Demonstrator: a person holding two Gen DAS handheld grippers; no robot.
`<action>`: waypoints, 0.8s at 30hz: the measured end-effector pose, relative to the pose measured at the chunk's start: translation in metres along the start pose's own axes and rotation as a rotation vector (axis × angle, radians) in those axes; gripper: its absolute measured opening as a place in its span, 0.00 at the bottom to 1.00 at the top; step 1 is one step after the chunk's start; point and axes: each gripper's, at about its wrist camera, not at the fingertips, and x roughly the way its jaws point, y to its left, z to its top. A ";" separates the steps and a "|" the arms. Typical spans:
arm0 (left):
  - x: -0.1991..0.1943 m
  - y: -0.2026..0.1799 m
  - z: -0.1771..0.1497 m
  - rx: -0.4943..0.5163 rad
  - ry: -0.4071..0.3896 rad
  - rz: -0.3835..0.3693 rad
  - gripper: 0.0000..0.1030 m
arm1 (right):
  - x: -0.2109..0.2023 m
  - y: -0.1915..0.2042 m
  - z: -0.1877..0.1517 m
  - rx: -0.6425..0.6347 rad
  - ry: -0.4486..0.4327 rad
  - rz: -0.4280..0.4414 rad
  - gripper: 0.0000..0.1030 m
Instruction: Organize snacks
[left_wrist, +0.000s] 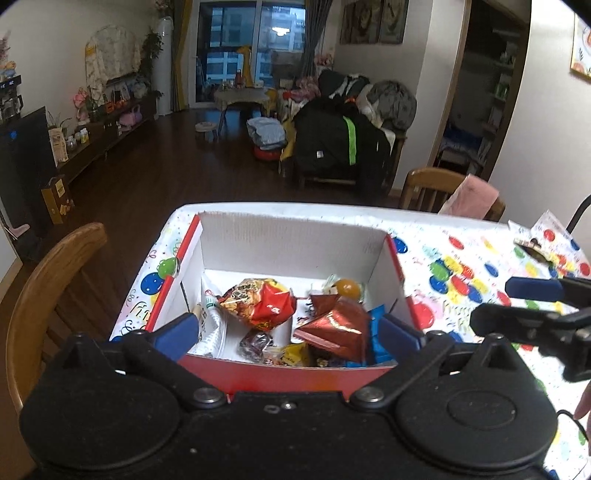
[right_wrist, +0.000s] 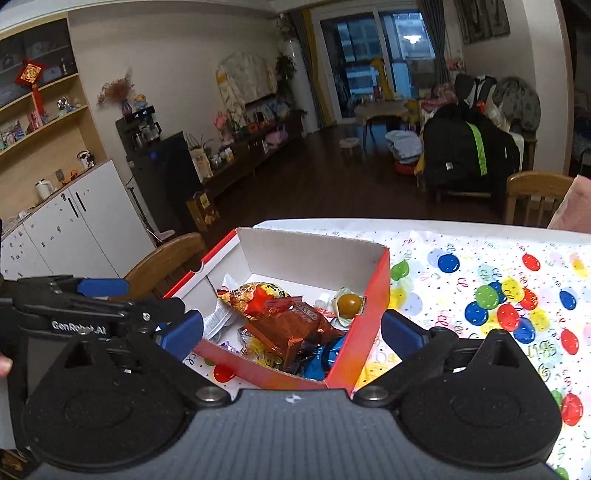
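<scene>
Right wrist view: "GenRobot.AI" lettering on the left gripper (right_wrist: 147, 295), both grippers' jaws wide, empty, above the snack box (right_wrist: 373, 295).

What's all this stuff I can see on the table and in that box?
cardboard box: one, red outside, white inside, on the table
snack packets: several, red, bronze, blue, yellow, inside the box
round sweet: one, orange, box's far right corner
tablecloth: one, white with coloured balloons, over the table
wooden chairs: two, brown, beside the table
left tongs: open, empty, above the box
right tongs: open, empty, above the box
</scene>
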 end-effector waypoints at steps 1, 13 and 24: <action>-0.004 -0.002 0.000 0.003 -0.009 0.004 1.00 | -0.004 0.000 -0.001 -0.002 -0.008 -0.002 1.00; -0.046 -0.015 -0.009 -0.011 -0.085 -0.001 1.00 | -0.031 0.004 -0.013 0.010 -0.067 -0.010 1.00; -0.063 -0.016 -0.022 -0.035 -0.094 0.010 1.00 | -0.035 0.010 -0.026 0.015 -0.065 -0.010 1.00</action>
